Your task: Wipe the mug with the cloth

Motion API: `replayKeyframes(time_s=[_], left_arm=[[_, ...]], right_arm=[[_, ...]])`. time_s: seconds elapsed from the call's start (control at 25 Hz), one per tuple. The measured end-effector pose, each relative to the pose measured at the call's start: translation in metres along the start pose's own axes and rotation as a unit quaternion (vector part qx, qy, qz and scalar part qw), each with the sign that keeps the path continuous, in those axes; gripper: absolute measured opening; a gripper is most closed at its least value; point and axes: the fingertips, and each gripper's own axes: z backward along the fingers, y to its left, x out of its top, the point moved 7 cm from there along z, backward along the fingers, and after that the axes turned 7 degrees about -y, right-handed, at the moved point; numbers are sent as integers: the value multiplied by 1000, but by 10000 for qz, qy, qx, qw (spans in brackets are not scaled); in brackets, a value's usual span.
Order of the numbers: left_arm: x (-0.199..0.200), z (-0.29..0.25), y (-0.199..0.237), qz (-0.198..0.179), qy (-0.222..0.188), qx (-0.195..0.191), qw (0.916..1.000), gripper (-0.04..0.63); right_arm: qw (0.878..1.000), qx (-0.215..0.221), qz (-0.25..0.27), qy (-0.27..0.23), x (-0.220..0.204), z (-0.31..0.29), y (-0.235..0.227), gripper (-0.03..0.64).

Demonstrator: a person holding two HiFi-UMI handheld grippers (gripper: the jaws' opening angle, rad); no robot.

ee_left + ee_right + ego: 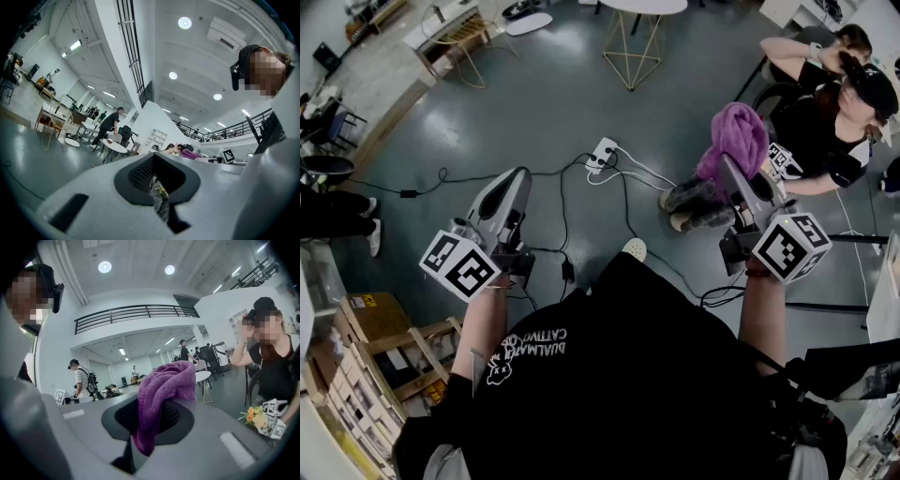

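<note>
Cloth (161,390) in jaws, apparently open floor (546,120)

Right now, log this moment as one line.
left gripper: shut, empty | right gripper: shut on purple cloth | both held over floor | wiping: not under way

Big open hall with a glossy dark grey floor (534,103) that picks up a bit of glare from the lights. A white power strip (602,155) lies on it, with thin black cables (562,206) snaking off. Further back there's a round white table on gold wire legs (647,5) and a gold wire-frame chair (464,39). Pale wooden crates (389,342) sit stacked at the lower left. White walls, an upper balcony with black railing (136,314), round recessed ceiling lights (184,22), and a white ceiling air-con unit (226,35).
</note>
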Motion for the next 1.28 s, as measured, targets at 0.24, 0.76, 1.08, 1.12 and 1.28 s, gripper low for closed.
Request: replayKeyframes(time_s=[0.24, 0.76, 1.08, 1.12, 1.28], left_arm=[[3, 5, 3, -8, -48, 28, 10000, 2], [20, 5, 20, -129, -124, 189, 9997, 2], [38, -44, 55, -197, -193, 206, 9994, 2], [41, -55, 62, -206, -185, 197, 9994, 2], [57, -104, 92, -305, -192, 132, 9993, 2]], right_arm=[[9999, 45, 125, 55, 0, -6, 5, 57], [9998, 161, -130, 81, 1, -39, -6, 61], [9992, 284, -80, 263, 6, -104, -36, 61], [9990, 325, -86, 284, 6, -118, -42, 61], [9979, 565, -92, 290, 15, -174, -70, 61]])
